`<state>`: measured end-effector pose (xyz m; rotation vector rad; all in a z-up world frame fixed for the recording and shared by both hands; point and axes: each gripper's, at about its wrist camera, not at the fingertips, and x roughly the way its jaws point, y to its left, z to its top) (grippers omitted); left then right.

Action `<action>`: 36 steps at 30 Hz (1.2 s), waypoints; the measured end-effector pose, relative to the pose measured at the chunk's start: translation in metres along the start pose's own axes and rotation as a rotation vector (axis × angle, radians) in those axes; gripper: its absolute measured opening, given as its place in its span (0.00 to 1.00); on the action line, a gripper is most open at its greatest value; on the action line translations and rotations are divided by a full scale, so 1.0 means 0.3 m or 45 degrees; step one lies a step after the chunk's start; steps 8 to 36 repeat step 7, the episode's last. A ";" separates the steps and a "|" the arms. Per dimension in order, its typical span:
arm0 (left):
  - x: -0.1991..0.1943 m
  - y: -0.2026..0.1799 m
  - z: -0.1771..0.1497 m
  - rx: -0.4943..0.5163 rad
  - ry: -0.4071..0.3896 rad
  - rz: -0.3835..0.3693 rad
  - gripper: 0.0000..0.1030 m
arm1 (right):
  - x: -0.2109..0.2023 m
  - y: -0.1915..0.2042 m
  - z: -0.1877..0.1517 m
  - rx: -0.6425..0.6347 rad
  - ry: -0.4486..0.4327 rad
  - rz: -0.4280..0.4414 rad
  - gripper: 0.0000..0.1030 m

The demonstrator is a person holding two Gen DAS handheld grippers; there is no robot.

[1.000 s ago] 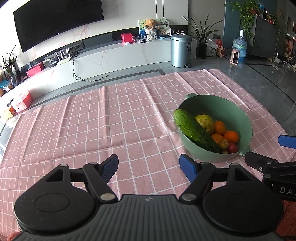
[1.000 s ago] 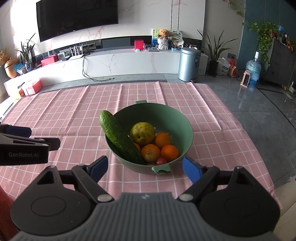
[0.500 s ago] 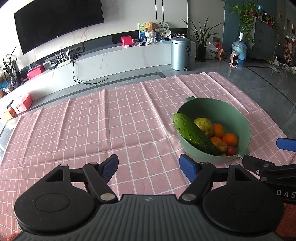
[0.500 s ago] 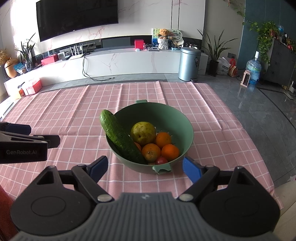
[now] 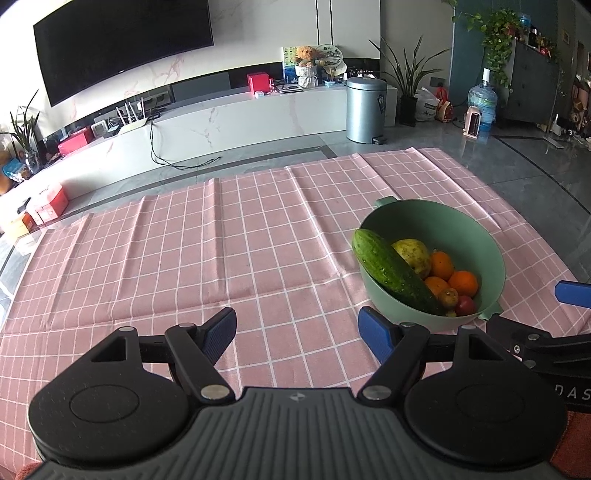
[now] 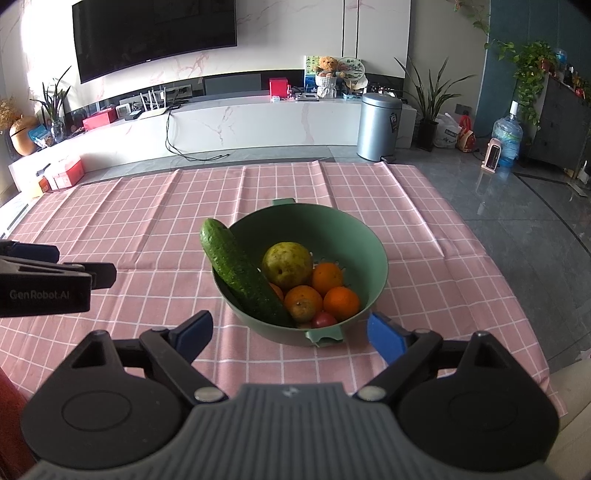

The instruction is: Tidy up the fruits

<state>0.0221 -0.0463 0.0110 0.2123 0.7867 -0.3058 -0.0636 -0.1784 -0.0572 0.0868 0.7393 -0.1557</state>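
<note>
While both of my grippers hang over the pink checked tablecloth (image 5: 229, 251), nothing is in either one.

Left wrist view
- left gripper (image 5: 297, 330): jaws spread wide, only bare cloth between the blue pads, nothing held.
- green bowl (image 5: 476, 229): on the cloth, ahead and to the right of my left gripper, near its right finger but apart from it.
- cucumber (image 5: 395, 273): leans on the bowl's left wall, its upper end poking over the rim.
- pear (image 5: 412, 254): just behind the cucumber, touching it.
- oranges (image 5: 461, 282): clustered at the bowl's bottom, beside the pear.
- red fruit (image 5: 466, 305): at the near edge of the pile; kind not clear.
- right gripper (image 5: 546, 321): enters from the right edge, just beside the bowl's near handle.

Right wrist view
- right gripper (image 6: 290, 332): jaws have just been opening, now wide apart; the bowl's near handle (image 6: 325, 336) shows between the pads, but neither pad touches it.
- green bowl (image 6: 365, 236): straight ahead, close to the fingertips, fruit all inside.
- cucumber (image 6: 240, 271): diagonal along the left wall.
- left gripper (image 6: 55, 277): comes in from the left edge, well apart from the bowl.
- background: TV (image 6: 155, 33) on the wall, metal bin (image 6: 378, 125) on the floor.
</note>
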 end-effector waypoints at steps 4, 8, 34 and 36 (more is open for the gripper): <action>-0.001 0.002 -0.001 -0.005 -0.016 -0.034 0.86 | 0.001 -0.004 0.002 0.001 0.005 0.002 0.85; -0.003 0.001 0.005 -0.005 -0.018 -0.029 0.86 | 0.002 -0.003 0.005 -0.002 0.008 0.003 0.86; -0.003 0.001 0.005 -0.005 -0.018 -0.029 0.86 | 0.002 -0.003 0.005 -0.002 0.008 0.003 0.86; -0.003 0.001 0.005 -0.005 -0.018 -0.029 0.86 | 0.002 -0.003 0.005 -0.002 0.008 0.003 0.86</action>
